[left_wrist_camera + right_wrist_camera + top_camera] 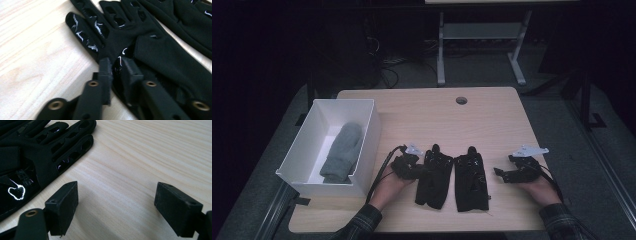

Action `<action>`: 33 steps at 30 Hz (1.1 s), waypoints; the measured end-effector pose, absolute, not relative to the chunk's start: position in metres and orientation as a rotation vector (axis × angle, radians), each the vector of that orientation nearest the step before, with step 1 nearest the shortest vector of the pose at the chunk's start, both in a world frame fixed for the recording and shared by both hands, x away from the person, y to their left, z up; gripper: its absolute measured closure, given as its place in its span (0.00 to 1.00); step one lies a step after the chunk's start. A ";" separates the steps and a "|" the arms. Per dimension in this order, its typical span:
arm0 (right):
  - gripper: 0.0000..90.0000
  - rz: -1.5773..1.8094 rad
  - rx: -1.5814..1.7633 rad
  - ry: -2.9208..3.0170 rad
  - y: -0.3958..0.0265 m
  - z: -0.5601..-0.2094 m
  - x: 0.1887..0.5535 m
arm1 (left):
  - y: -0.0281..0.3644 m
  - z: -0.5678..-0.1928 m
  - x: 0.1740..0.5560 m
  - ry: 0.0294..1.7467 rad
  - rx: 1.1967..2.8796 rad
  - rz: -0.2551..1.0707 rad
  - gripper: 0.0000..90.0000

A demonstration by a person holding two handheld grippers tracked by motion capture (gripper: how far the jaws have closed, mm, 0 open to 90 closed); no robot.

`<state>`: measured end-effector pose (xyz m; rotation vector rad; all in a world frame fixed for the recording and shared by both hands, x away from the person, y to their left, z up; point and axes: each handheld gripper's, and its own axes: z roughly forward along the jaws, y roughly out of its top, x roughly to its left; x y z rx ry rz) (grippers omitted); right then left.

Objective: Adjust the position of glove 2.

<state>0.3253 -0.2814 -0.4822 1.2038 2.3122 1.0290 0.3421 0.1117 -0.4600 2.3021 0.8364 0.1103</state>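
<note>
Glove (155, 55) of soft black fabric, flat, with glossy grip marks.

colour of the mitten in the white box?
Grey mitten, plain knit; clearest in the high view.

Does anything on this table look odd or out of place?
Nothing is spilled or damaged. One oddity: a single grey mitten lies in the white box with no partner in sight, while two black gloves lie paired on the table.
</note>
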 end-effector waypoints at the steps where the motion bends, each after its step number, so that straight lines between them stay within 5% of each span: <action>1: 0.22 1.031 1.205 2.312 -0.281 -0.482 0.325 | 0.112 -0.460 0.342 0.841 2.301 0.107 0.92; 4: 0.36 1.045 1.178 2.328 -0.281 -0.481 0.323 | 0.113 -0.460 0.344 0.855 2.276 0.088 0.96; 5: 0.51 1.063 1.166 2.348 -0.279 -0.479 0.321 | 0.114 -0.460 0.344 0.857 2.271 0.080 0.97; 10: 0.90 1.149 1.063 2.453 -0.271 -0.470 0.314 | 0.119 -0.457 0.347 0.880 2.223 0.062 0.97; 12: 0.99 1.183 1.003 2.521 -0.267 -0.469 0.311 | 0.122 -0.455 0.347 0.883 2.205 0.051 0.97; 33: 1.00 1.220 0.843 2.716 -0.234 -0.474 0.307 | 0.136 -0.441 0.349 0.888 2.033 -0.098 0.97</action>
